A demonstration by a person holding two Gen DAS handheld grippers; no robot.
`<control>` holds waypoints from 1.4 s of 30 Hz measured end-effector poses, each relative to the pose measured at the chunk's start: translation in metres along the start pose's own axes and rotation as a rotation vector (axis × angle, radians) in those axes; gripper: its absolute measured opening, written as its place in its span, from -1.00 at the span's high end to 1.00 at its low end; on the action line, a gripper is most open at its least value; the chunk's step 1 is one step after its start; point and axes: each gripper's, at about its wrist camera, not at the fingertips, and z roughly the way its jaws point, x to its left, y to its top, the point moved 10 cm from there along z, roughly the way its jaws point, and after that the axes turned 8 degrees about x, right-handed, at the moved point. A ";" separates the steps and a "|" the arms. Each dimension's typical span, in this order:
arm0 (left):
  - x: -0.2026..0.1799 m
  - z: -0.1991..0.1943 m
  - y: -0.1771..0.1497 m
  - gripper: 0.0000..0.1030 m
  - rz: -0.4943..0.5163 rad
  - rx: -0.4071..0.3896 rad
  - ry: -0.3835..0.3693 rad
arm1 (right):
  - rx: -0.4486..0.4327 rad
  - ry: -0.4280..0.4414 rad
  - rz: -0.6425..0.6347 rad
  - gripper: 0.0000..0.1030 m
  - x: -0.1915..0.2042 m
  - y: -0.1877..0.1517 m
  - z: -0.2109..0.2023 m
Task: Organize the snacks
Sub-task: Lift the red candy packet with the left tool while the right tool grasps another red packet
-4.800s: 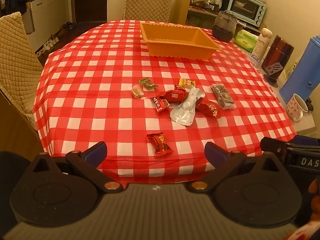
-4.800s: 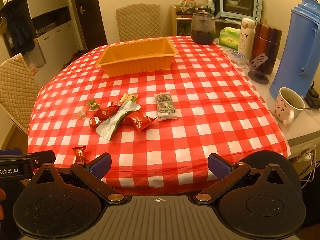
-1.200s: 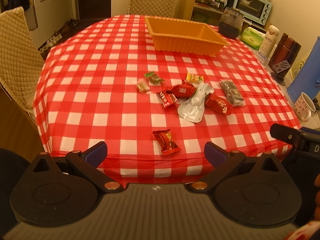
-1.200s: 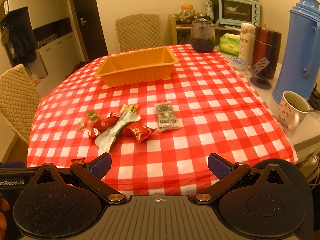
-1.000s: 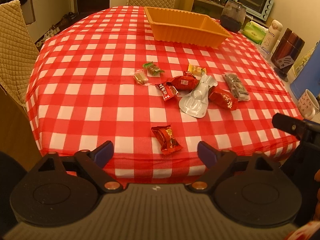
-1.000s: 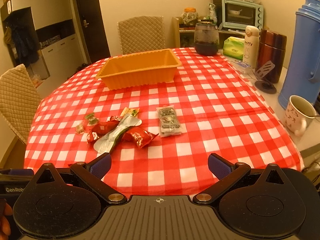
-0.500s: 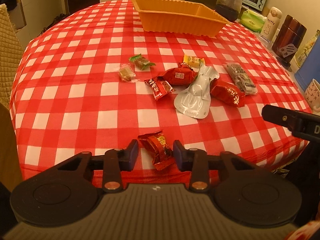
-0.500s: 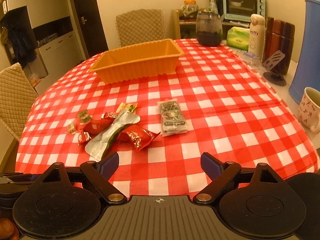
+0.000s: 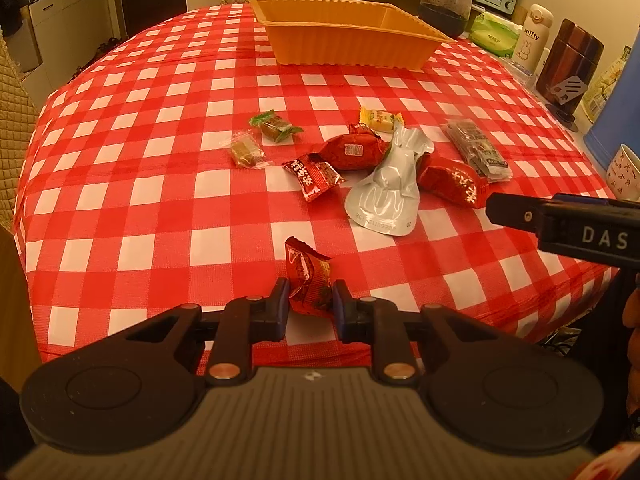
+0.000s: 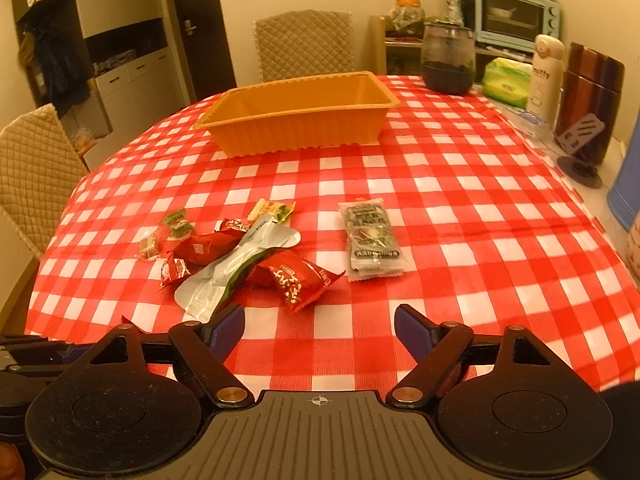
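Snacks [image 9: 360, 156] lying loose on the checked surface [image 9: 132, 184], none showing yet inside the orange tray [image 9: 344, 40] at 12 o'clock, so sorting barely beginning. Left gripper [image 9: 308, 300], wide apart a second earlier, now clenching its fingers [image 9: 279, 300] on the lone red candy [image 9: 309, 276] at the near edge. Right gripper [image 10: 318, 330] narrowing its fingers toward the red packet [image 10: 296, 276] at 12 o'clock, grasping nothing.

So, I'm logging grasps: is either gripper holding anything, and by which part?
The left gripper pinches a red snack packet across its near end. The right gripper holds nothing; its jaws are closing with only tablecloth between them.
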 end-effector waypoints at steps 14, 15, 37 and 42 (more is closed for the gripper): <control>0.000 0.004 0.013 0.61 -0.006 -0.019 -0.016 | 0.002 0.018 -0.286 -0.17 0.015 0.025 0.026; 0.000 0.005 0.014 0.61 -0.006 -0.019 -0.017 | 0.003 0.019 -0.314 -0.12 0.017 0.026 0.030; -0.002 0.012 0.025 0.61 -0.022 -0.035 -0.049 | 0.085 0.032 -0.455 0.44 0.030 0.019 0.068; -0.001 0.006 0.028 0.61 -0.020 -0.050 -0.047 | 0.062 0.027 -0.426 0.46 0.028 0.020 0.056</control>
